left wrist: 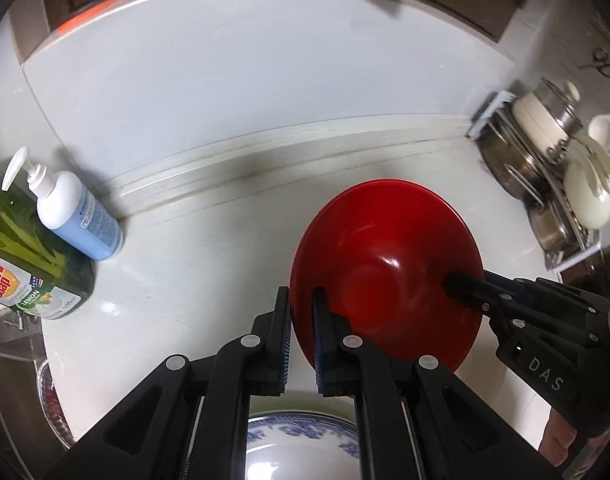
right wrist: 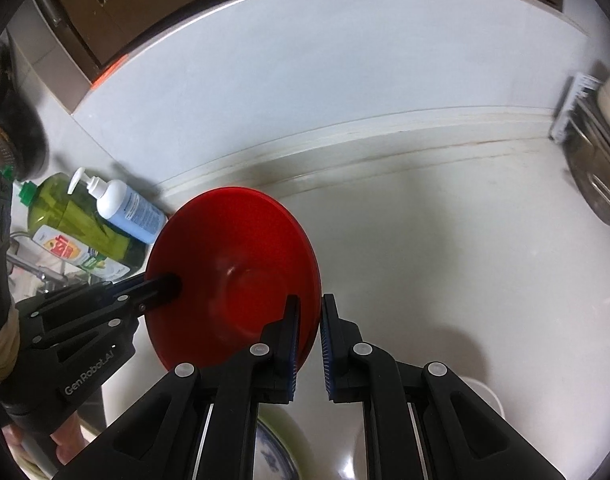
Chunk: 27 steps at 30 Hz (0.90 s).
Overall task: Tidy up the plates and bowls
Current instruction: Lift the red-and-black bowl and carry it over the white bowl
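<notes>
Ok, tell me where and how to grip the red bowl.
Grip the red bowl by its thin rim, on opposite edges, one finger inside and one outside. The left gripper and the right gripper are each shut on the rim this way. The flared wall is too wide to span, and the rim suits narrow fingers.

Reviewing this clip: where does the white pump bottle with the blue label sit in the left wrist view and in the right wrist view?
Left wrist view: the white pump bottle with the blue label stands at the left edge, against the wall ledge, left of the red bowl.
Right wrist view: the pump bottle is at mid-left, just upper-left of the bowl's rim.
Shared landmark: the green dish soap bottle beside it.
</notes>
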Each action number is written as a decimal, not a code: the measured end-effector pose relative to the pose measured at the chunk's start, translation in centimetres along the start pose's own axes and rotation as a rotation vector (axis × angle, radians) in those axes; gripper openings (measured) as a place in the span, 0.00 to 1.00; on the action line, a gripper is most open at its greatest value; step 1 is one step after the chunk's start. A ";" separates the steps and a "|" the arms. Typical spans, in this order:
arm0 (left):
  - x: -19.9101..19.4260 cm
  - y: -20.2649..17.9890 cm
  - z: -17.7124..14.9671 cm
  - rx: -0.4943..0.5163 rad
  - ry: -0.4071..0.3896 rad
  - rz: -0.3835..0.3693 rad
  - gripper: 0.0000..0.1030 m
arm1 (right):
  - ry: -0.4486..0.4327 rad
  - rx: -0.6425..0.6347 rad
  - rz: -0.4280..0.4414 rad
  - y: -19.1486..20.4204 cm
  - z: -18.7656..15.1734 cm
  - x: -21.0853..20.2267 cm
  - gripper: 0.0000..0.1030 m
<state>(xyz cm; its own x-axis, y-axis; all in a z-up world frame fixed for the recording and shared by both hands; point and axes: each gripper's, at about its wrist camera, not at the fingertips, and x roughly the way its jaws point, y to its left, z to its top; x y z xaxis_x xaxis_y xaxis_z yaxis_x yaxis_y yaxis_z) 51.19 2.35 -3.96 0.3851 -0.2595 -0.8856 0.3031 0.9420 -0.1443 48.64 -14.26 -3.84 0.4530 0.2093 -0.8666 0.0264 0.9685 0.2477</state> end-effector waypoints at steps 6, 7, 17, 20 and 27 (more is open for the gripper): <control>-1.5 -3.2 -1.2 0.048 -0.019 -0.021 0.10 | -0.017 0.036 -0.013 -1.4 -2.0 -1.9 0.11; -1.7 -3.8 -1.3 0.056 -0.022 -0.026 0.10 | -0.022 0.040 -0.016 -1.7 -2.3 -2.2 0.11; -3.0 -8.5 -3.2 0.101 -0.031 -0.057 0.10 | -0.065 0.081 -0.042 -5.0 -5.2 -6.2 0.11; -2.9 -9.4 -3.6 0.108 -0.024 -0.064 0.10 | -0.072 0.089 -0.053 -5.8 -6.0 -7.0 0.11; -1.8 -11.4 -4.9 0.111 0.012 -0.081 0.10 | -0.069 0.109 -0.074 -7.7 -7.6 -7.4 0.11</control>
<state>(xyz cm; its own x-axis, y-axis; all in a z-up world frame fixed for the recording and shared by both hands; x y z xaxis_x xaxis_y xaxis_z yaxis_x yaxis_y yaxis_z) 42.77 -6.89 -2.90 0.3451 -0.3304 -0.8785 0.4273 0.8887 -0.1664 38.32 -22.22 -2.65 0.5064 0.1240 -0.8533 0.1570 0.9598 0.2327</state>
